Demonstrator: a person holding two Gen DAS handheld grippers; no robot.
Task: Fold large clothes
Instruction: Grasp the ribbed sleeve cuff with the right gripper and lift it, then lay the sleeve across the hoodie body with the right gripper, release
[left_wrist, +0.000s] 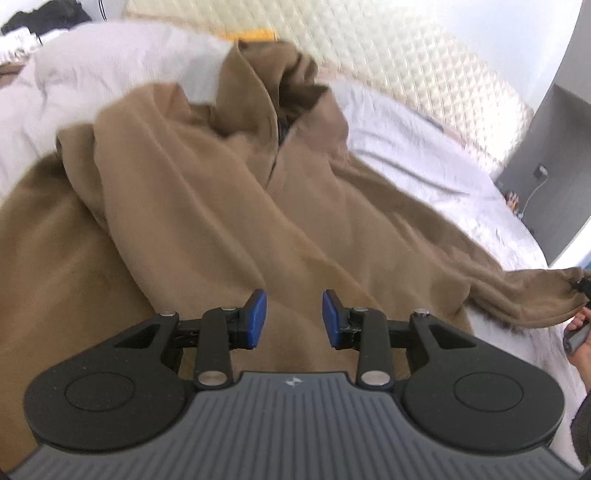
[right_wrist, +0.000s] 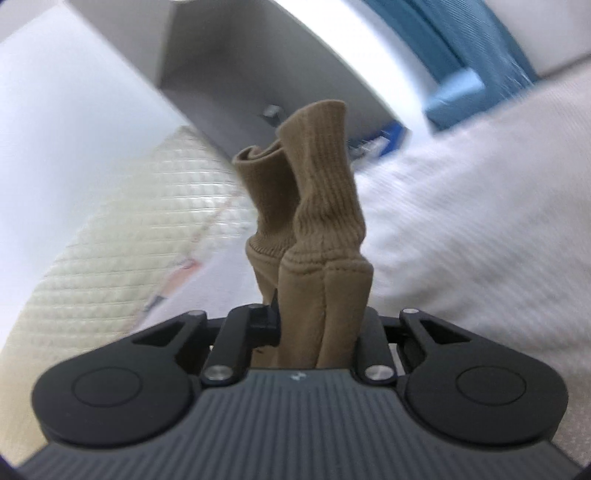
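Observation:
A large brown sweatshirt (left_wrist: 207, 206) lies rumpled on the bed, its hood bunched toward the headboard. My left gripper (left_wrist: 294, 317) hovers just above its lower body, open, with nothing between the blue pads (left_wrist: 258, 314). One sleeve (left_wrist: 517, 291) stretches out to the right edge of the left wrist view, pulled off the sheet. In the right wrist view my right gripper (right_wrist: 317, 325) is shut on that sleeve just behind its ribbed cuff (right_wrist: 321, 206), which sticks up folded beyond the jaws. The right pads are hidden by the fabric.
The bed has a white sheet (left_wrist: 424, 158) and a quilted cream headboard (left_wrist: 406, 55). A white cloth (left_wrist: 110, 62) lies past the sweatshirt, with dark clothes (left_wrist: 48, 16) behind it. A grey cabinet (left_wrist: 543, 147) stands beside the bed. A person's hand (left_wrist: 580, 332) shows at the right edge.

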